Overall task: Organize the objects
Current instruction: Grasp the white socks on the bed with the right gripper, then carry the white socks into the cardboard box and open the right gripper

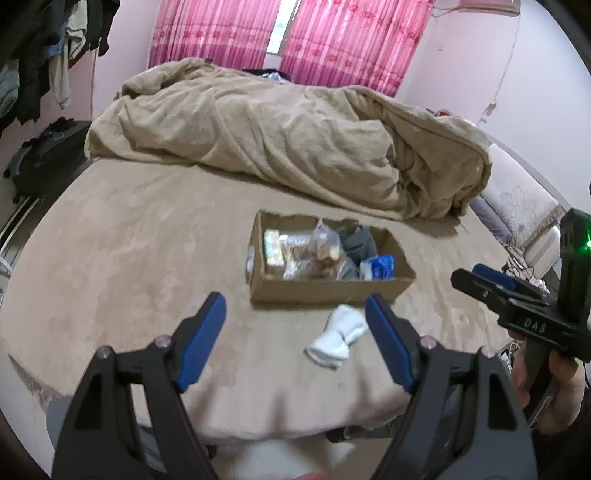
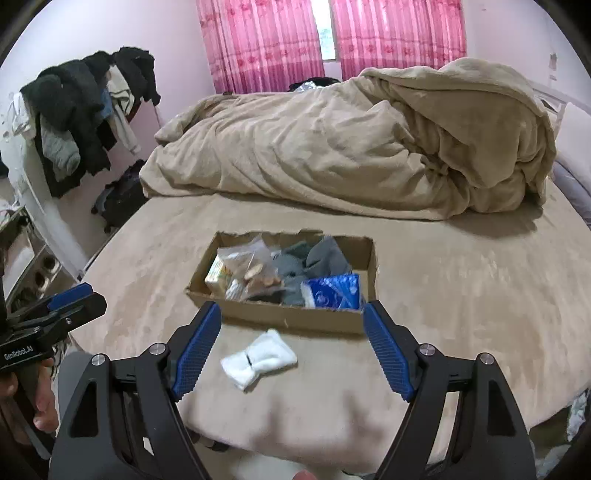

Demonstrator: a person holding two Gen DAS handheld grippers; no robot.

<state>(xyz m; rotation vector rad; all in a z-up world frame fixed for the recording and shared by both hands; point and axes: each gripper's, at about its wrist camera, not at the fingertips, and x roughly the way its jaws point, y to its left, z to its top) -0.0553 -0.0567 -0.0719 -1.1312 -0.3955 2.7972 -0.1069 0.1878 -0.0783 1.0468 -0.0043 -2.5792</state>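
Observation:
A rolled white sock [image 1: 337,336] [image 2: 258,357] lies on the beige bed sheet just in front of an open cardboard box [image 1: 325,291] [image 2: 295,315]. The box holds a clear snack bag [image 2: 251,269], grey socks [image 2: 314,258], a blue tissue pack [image 2: 332,291] and a small yellow carton [image 2: 216,275]. My left gripper [image 1: 295,306] is open and empty, held above the bed's near edge, the sock between its fingers in view. My right gripper [image 2: 291,314] is open and empty, also short of the sock. Each gripper shows in the other's view, the right one [image 1: 480,275] and the left one [image 2: 79,295].
A crumpled beige duvet [image 1: 280,136] [image 2: 351,147] is piled across the back of the bed. Pillows [image 1: 517,199] lie at the right. A clothes rack with dark garments [image 2: 85,107] and a dark bag [image 2: 118,199] stand left of the bed. Pink curtains [image 2: 332,33] hang behind.

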